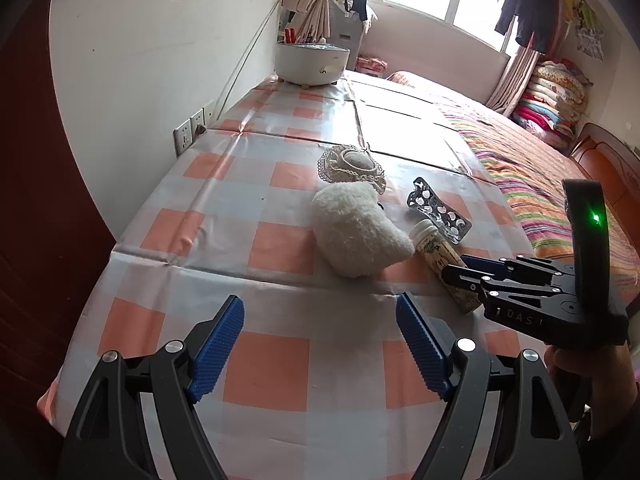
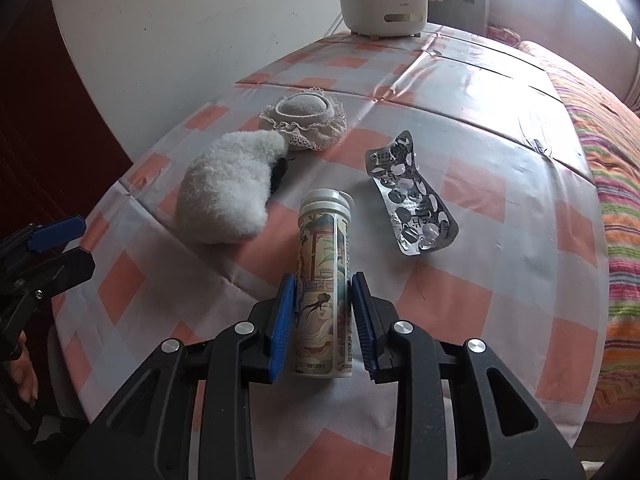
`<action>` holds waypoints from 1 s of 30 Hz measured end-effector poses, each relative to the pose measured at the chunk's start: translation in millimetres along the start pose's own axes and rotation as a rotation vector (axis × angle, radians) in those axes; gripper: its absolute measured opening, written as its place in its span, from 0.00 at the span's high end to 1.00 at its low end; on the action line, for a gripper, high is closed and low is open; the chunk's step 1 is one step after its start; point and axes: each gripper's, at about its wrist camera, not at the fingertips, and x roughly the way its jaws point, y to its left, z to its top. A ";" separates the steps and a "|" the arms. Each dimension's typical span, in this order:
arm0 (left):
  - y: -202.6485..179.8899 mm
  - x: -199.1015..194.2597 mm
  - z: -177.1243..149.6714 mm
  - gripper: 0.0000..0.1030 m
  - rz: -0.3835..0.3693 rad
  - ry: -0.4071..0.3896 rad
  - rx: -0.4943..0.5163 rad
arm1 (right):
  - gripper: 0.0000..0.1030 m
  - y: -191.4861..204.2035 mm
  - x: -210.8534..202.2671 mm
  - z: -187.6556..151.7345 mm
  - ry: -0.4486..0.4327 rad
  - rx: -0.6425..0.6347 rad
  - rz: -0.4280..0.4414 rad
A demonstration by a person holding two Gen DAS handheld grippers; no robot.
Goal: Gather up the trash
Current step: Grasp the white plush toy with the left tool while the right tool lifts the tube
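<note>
Gripping the tube (image 2: 323,288) lying on the checked tablecloth (image 2: 500,208), the right gripper (image 2: 323,320) is clamping its blue pads on the lower body.

The left gripper (image 1: 320,344) is hovering with jaws apart, holding nothing. A fluffy toy (image 2: 224,196) is lying just left of the tube, an empty pill sheet (image 2: 412,196) just right, a lace hat (image 2: 304,120) behind.
</note>
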 end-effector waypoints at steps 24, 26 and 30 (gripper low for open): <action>-36.8 85.9 57.2 0.26 -0.006 0.171 0.032 | 0.73 -72.6 -78.9 -6.5 -0.243 0.329 0.231; -40.6 96.6 61.7 0.26 0.020 0.183 0.028 | 0.73 -69.7 -92.3 -10.2 -0.282 0.326 0.235; -37.0 117.9 66.1 0.26 0.061 0.218 -0.010 | 0.73 -57.1 -111.9 -16.4 -0.343 0.330 0.261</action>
